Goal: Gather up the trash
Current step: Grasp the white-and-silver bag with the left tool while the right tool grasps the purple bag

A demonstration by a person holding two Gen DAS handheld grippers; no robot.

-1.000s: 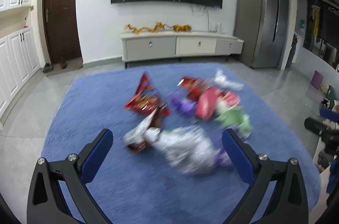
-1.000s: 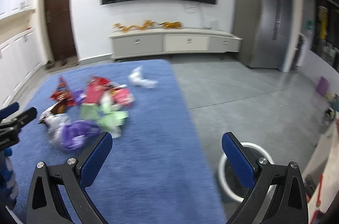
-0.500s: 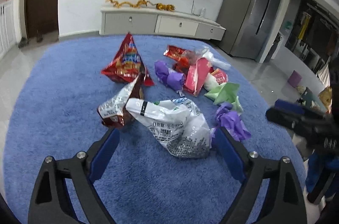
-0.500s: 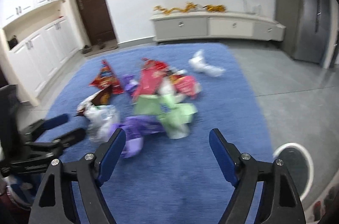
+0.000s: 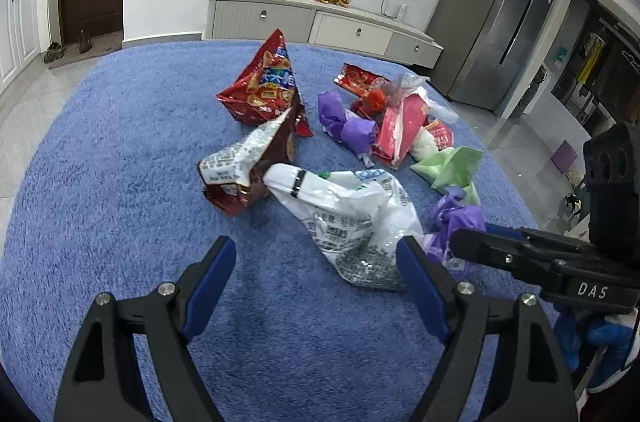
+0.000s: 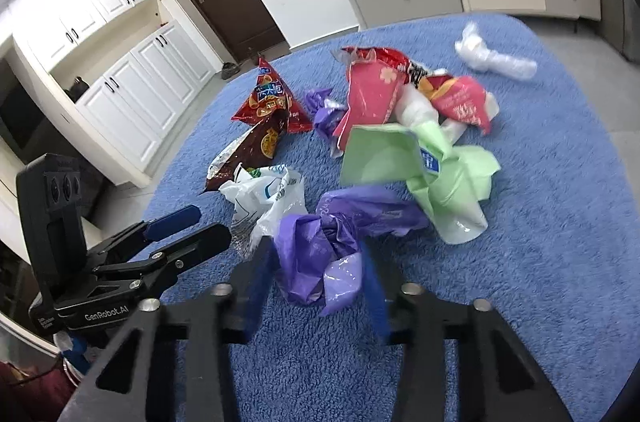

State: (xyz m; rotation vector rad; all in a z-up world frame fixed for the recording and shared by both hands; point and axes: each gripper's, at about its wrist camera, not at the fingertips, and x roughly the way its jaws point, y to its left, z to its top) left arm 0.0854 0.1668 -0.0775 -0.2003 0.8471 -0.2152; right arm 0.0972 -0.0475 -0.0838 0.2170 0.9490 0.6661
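1. Trash lies heaped mid-rug (image 5: 100, 222).
2. Left gripper (image 5: 316, 264): jaws spread, just been narrowing, right pad beside the white bag (image 5: 352, 218), nothing pinched.
3. Right gripper (image 6: 320, 264): jaws just been closing around the purple bag (image 6: 316, 254); contact unclear.

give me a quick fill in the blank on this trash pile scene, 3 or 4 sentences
1. The litter lies on a fluffy ____ rug.
2. The right tool has just been closing around a crumpled ____ plastic bag.
3. The white printed plastic bag lies just ahead of the ____ tool.
4. The red triangular snack packet stands ____ the flat green wrapper from the left tool.

Missing words: blue; purple; left; farther than
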